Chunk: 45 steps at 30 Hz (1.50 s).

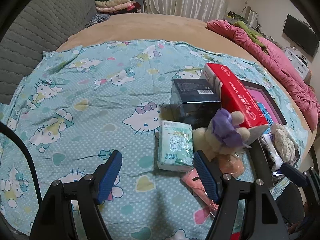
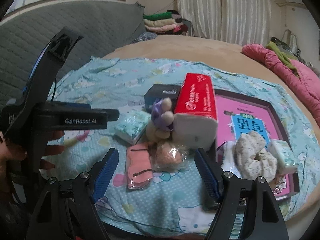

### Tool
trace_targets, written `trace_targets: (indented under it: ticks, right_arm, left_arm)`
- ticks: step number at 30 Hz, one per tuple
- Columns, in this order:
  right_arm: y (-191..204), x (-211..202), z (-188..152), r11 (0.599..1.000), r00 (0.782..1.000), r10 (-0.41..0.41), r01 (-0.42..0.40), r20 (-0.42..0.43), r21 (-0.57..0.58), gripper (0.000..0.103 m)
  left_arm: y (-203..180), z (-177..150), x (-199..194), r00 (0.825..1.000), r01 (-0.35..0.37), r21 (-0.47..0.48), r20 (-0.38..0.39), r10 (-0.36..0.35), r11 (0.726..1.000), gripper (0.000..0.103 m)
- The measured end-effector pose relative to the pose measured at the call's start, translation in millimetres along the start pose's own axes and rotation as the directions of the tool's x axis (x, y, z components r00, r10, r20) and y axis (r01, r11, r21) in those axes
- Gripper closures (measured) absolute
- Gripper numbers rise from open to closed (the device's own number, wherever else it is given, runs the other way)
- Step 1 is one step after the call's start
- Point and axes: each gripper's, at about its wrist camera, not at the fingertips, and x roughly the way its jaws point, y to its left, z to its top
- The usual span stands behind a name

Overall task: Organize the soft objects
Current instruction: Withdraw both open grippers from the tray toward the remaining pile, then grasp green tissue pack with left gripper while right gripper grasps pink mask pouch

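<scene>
Soft items lie on a Hello Kitty sheet (image 1: 80,100): a green tissue pack (image 1: 175,146) (image 2: 133,127), a beige plush toy with a purple bow (image 1: 226,134) (image 2: 162,118), a pink packet (image 2: 139,165), a bagged peach puff (image 2: 170,157), and a red tissue pack (image 1: 238,98) (image 2: 197,110). A cream scrunchie (image 2: 256,158) and a second tissue pack (image 2: 284,156) lie in a dark tray (image 2: 280,116). My left gripper (image 1: 158,172) is open just short of the green pack. My right gripper (image 2: 157,172) is open above the packet and puff.
A black box (image 1: 192,96) stands behind the plush. A crumpled pink quilt (image 1: 280,64) lies on the right of the bed. Folded clothes (image 1: 114,2) are stacked by the curtain. A grey headboard (image 1: 40,30) runs along the left. The left gripper body (image 2: 60,116) sits left of my right gripper.
</scene>
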Motion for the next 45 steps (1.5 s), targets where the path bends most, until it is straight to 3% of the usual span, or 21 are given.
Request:
trace_targets:
  ticks: [11,22,25,30,40,43,45]
  right_arm:
    - [11,38,-15,0.998,0.994,0.042,-0.046,-0.099,-0.040,0.024]
    - [30,76,-20,0.986,0.990,0.062,-0.080,-0.126,-0.143,0.024]
    - [37,80,-22,0.981,0.990,0.071,-0.092,-0.124,-0.171,0.033]
    - [46,96,-24,0.974,0.985,0.068,-0.101,-0.161,-0.202,0.058]
    - [43,101,-25,0.976,0.983,0.086,-0.116,-0.161,-0.185,0.063]
    - [39,101,-24,0.978,0.983,0.086,-0.115,-0.163,-0.175,0.063]
    - [38,101,-23,0.978,0.983,0.087,-0.115,-0.164,-0.171,0.063]
  left_arm:
    - [-2,-1,32,0.998,0.023,0.014,-0.057,-0.022,1.000,0.030]
    - [-8,0,48,0.996,0.049,0.035,-0.075,-0.047,0.998,0.030]
    - [-9,0,52,0.995,0.056,0.034,-0.082,-0.053,0.998,0.030]
    - [-9,2,61,0.993,0.063,0.029,-0.098,-0.060,0.998,0.030]
    - [-18,10,85,0.991,0.054,0.055,-0.123,-0.047,0.997,0.030]
    - [-18,10,88,0.992,0.049,0.067,-0.116,-0.041,0.997,0.036]
    - [-16,11,89,0.993,0.061,0.066,-0.108,-0.053,0.996,0.055]
